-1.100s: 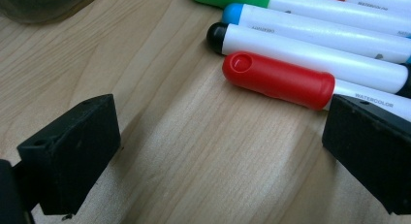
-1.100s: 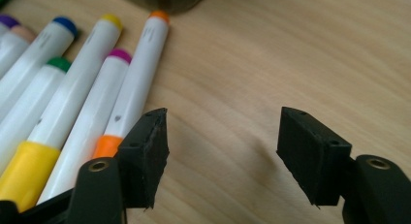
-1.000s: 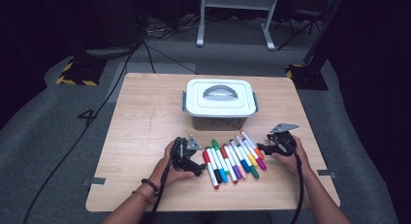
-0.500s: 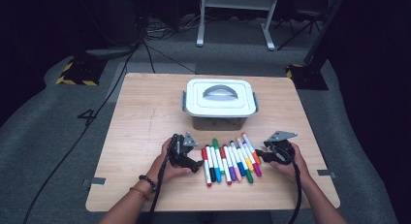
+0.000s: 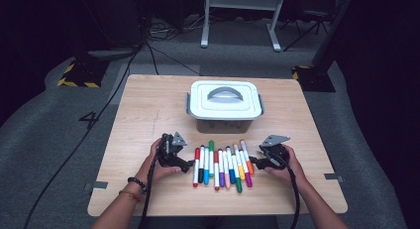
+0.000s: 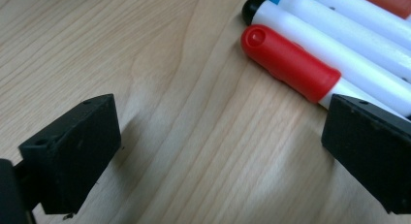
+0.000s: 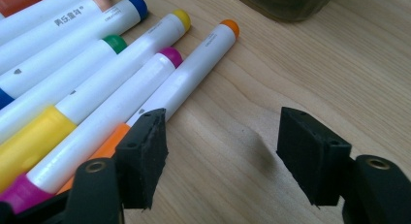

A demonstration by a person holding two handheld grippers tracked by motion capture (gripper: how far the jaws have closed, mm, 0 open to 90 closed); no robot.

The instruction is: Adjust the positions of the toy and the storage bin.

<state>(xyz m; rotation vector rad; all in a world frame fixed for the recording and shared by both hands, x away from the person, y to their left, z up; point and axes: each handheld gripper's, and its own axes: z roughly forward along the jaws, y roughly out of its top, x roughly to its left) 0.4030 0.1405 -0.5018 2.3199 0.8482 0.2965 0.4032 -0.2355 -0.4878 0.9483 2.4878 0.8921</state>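
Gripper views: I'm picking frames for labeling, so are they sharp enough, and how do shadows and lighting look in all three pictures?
Left gripper view: red marker cap crisp with a small glare spot; soft shadow beside the near pad. Right gripper view: print on the markers readable, a diffuse shadow on the table between the pads. High view: tabletop evenly lit, floor around it dark, the white box bright, fine detail soft.

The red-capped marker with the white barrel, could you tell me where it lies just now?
In the high view the red-capped marker with the white barrel lies at the left end of the marker row, next to the left tool, in front of the lidded white box.
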